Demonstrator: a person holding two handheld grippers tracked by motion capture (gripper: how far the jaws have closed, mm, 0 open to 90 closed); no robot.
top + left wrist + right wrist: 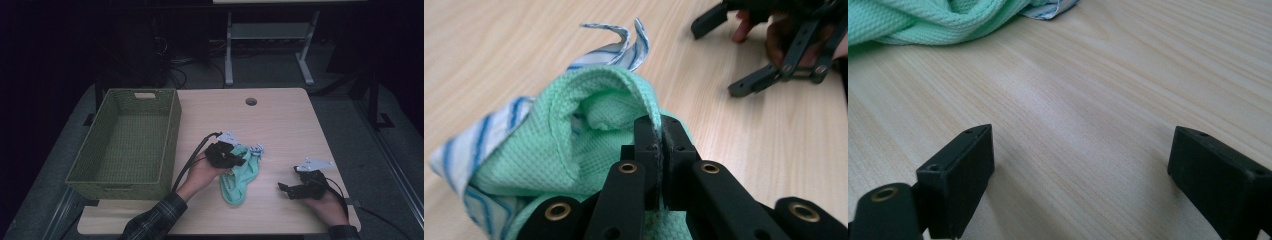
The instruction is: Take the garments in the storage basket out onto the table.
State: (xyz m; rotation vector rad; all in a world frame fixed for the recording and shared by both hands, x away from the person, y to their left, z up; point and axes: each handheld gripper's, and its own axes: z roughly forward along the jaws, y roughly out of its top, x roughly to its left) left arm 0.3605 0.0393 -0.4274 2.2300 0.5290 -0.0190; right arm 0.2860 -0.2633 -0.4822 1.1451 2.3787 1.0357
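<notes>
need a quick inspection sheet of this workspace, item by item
surface: light wood table with a round hole near its far edge
job's things: mint green cloth bunched over a blue-striped white cloth; woven green basket at the table's left, nothing inside
clutter: nothing seen
grippers: left gripper shut on a fold of the mint green cloth; right gripper open, low over bare wood, apart from the cloths
cables: a black cable trails from the left gripper, another from the right gripper
surroundings: dark room, grey floor, white table frame behind
</notes>
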